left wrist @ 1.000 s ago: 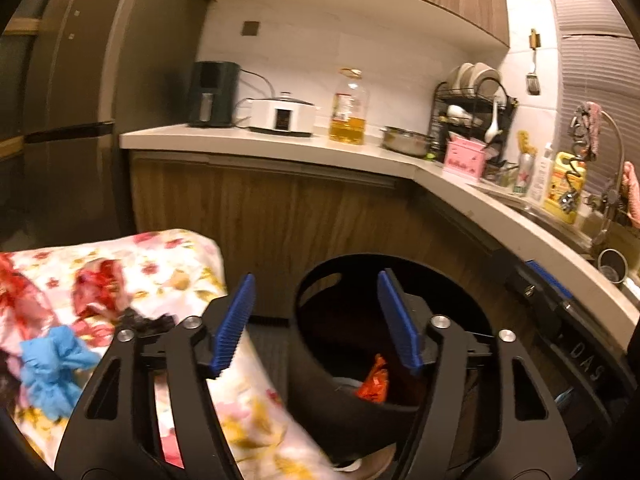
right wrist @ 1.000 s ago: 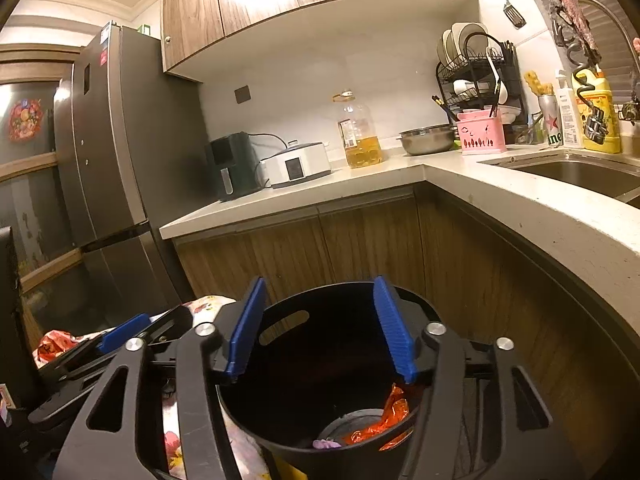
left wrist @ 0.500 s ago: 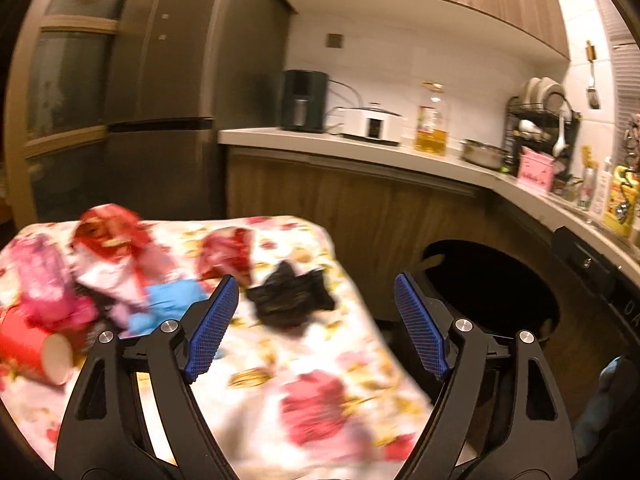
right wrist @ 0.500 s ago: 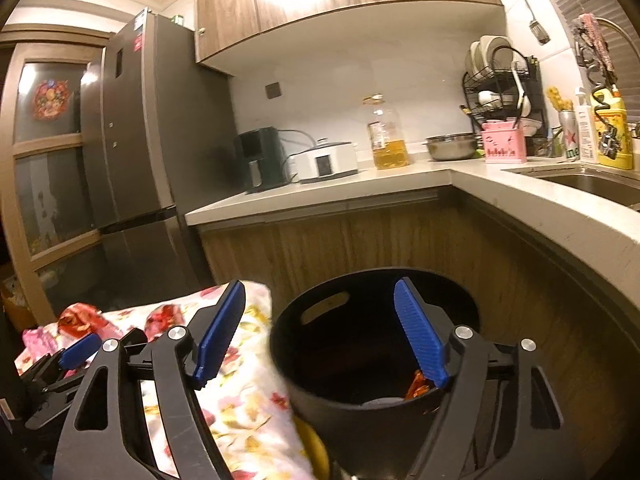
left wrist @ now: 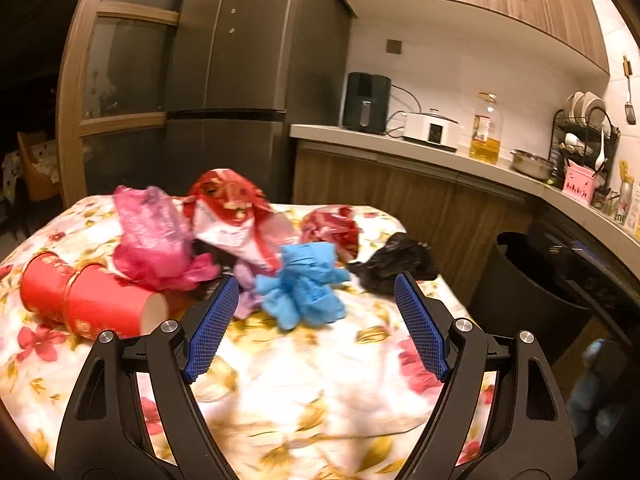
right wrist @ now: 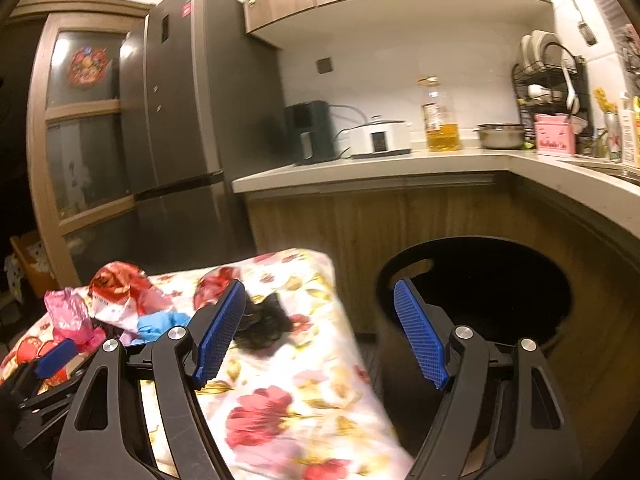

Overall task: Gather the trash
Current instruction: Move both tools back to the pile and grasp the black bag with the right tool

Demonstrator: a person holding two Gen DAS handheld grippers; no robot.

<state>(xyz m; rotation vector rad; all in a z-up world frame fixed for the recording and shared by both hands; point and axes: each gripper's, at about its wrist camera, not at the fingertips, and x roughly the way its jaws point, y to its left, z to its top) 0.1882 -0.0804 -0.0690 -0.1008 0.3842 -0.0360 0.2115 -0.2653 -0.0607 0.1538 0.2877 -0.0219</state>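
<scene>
Trash lies heaped on a floral-clothed table (left wrist: pixel 304 392): two red paper cups (left wrist: pixel 86 302) on their side, a pink bag (left wrist: pixel 152 236), a red-and-white wrapper (left wrist: pixel 228 216), a crumpled blue glove (left wrist: pixel 306 286) and a black bag (left wrist: pixel 394 266). My left gripper (left wrist: pixel 316 322) is open just short of the blue glove, nothing between its pads. My right gripper (right wrist: pixel 320 330) is also open and empty, over the table's right edge, with the black bag (right wrist: pixel 262 322) by its left finger. The black bin (right wrist: pixel 476 304) stands to the right of the table.
A wooden counter (right wrist: pixel 400 162) runs behind with an air fryer, white cooker, oil bottle, steel bowl and dish rack. A dark fridge (left wrist: pixel 236 80) stands behind the table. The left gripper (right wrist: pixel 54 358) shows at the lower left of the right wrist view.
Both grippers have swung left, away from the bin toward the table. The trash pile has come into the left wrist view. Both pairs of jaws stand wider than a second ago.
</scene>
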